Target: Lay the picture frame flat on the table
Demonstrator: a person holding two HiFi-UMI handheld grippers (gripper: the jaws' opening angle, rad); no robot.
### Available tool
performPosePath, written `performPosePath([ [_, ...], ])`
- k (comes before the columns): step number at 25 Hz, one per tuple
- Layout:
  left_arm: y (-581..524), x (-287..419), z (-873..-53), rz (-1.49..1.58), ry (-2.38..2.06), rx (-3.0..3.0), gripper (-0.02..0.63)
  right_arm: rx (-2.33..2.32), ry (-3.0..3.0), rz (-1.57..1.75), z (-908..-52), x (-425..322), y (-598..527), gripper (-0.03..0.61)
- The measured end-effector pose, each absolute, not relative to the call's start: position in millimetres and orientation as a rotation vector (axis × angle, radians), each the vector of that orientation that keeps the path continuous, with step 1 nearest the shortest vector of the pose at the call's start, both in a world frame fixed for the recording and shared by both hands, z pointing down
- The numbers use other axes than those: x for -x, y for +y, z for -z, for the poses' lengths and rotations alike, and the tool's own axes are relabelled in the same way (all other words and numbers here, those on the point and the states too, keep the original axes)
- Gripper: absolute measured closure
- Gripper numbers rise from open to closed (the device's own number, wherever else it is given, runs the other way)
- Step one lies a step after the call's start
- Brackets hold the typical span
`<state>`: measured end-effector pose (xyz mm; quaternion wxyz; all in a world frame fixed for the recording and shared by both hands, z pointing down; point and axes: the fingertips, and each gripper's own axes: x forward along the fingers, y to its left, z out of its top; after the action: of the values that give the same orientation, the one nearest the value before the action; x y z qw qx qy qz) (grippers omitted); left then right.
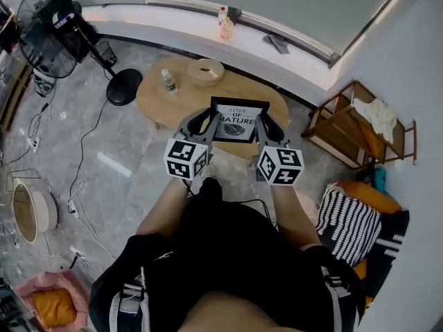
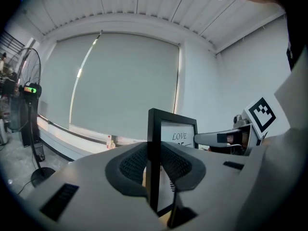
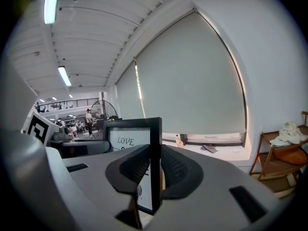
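Note:
A black picture frame [image 1: 237, 123] with a white print reading "LOVE" is held between both grippers over the near edge of the oval wooden table [image 1: 156, 102]. My left gripper [image 1: 210, 121] is shut on the frame's left side bar, with its pads pressed on the black edge [image 2: 154, 138]. My right gripper [image 1: 264, 126] is shut on the right side bar [image 3: 155, 143]. In both gripper views the frame stands upright. The left gripper [image 2: 155, 165] and the right gripper [image 3: 155, 167] each hide the frame's lower corner on their own side.
On the table sit a small bottle [image 1: 167, 81] and a wooden bowl [image 1: 206, 71]. A standing fan [image 1: 48, 37] is at far left, a wooden shelf [image 1: 360, 126] at right, and a striped cushion [image 1: 349, 223] beside the person. Cables cross the floor at left.

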<state>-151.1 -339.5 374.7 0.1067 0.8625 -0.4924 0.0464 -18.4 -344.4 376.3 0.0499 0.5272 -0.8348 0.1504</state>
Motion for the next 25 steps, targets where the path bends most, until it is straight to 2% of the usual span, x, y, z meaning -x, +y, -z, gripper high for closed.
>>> performPosePath([
  [11, -534.0, 186.1, -416.0, -0.278, -1.266, -2.565, 0.518, -1.677, -2.412, -0.597, -418.9, 54.4, -521.6, 0.490],
  [17, -589.3, 148.0, -472.8, -0.390, -1.190, -2.502, 0.518, -1.634, -2.330, -0.769, -479.6, 17.2, -572.9, 0.489],
  [25, -642.1, 90.0, -603.0, -0.509, -1.064, -2.295, 0.518, -1.525, -2.183, -1.033, -606.8, -41.5, -624.6, 0.489],
])
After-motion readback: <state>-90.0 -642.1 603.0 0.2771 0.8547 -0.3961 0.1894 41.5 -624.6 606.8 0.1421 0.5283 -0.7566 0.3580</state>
